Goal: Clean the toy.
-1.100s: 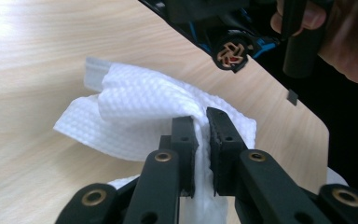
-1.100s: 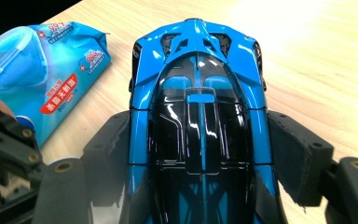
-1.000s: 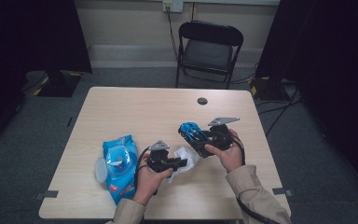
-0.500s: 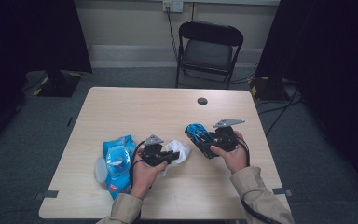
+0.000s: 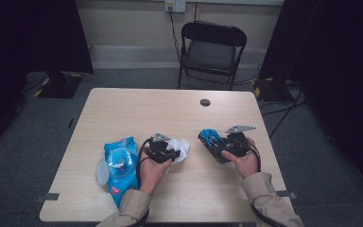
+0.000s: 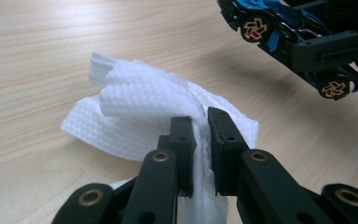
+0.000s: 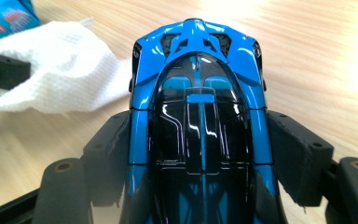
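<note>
I am pinching a crumpled white wipe in my left gripper, its jaws nearly closed on a fold of it, the rest bunching out over the wooden table. My right gripper is clamping a blue and black toy car by its sides, jaws standing wide around the body, nose pointing away from me. In the high view the car is sitting at about three o'clock from the wipe, near but apart. A blue wipes pack is lying at nine o'clock of my left hand.
</note>
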`<state>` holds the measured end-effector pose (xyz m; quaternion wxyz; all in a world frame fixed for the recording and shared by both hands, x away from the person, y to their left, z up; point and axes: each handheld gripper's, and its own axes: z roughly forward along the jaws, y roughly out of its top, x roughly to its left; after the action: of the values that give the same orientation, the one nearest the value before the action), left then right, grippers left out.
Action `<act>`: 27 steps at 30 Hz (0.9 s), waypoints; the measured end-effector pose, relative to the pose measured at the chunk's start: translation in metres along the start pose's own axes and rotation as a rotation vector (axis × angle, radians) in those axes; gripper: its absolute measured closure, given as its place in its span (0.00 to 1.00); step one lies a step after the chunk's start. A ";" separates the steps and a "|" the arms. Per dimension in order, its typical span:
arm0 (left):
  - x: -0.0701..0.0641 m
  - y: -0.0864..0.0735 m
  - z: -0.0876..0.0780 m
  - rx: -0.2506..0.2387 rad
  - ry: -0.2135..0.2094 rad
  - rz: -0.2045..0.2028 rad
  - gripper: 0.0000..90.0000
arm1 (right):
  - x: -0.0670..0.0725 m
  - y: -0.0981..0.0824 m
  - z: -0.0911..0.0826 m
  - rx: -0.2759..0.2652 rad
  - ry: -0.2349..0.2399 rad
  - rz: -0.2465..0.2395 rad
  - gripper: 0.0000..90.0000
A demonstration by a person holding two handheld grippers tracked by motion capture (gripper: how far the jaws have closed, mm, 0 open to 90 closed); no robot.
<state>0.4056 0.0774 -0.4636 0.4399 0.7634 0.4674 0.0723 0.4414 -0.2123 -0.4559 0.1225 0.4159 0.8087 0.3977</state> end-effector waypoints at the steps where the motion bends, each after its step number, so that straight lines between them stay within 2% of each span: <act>1: 0.000 0.000 0.002 0.000 0.000 -0.002 0.90 | -0.001 -0.002 0.001 0.004 -0.005 -0.004 0.31; 3: 0.000 0.000 0.004 0.002 0.002 0.007 0.90 | -0.003 -0.005 0.002 0.011 -0.013 -0.005 0.31; 7: 0.001 0.003 0.012 0.012 0.022 -0.009 0.88 | -0.007 -0.010 0.005 0.030 -0.029 -0.008 0.31; 15: 0.005 0.000 0.023 0.030 0.046 -0.015 0.86 | -0.012 -0.018 0.011 0.050 -0.053 0.001 0.31; 18: 0.008 -0.002 0.027 0.031 0.054 -0.003 0.85 | -0.012 -0.020 0.013 0.054 -0.065 -0.015 0.31; 26: 0.008 -0.002 0.028 0.032 0.051 0.013 0.81 | -0.011 -0.020 0.016 0.064 -0.069 -0.023 0.31; 27: 0.009 -0.002 0.029 0.034 0.052 0.026 0.79 | -0.011 -0.021 0.017 0.066 -0.068 -0.024 0.31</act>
<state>0.4242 0.0675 -0.4857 0.4135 0.7746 0.4699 0.0900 0.4451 -0.2185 -0.4837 0.1409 0.4235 0.8216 0.3547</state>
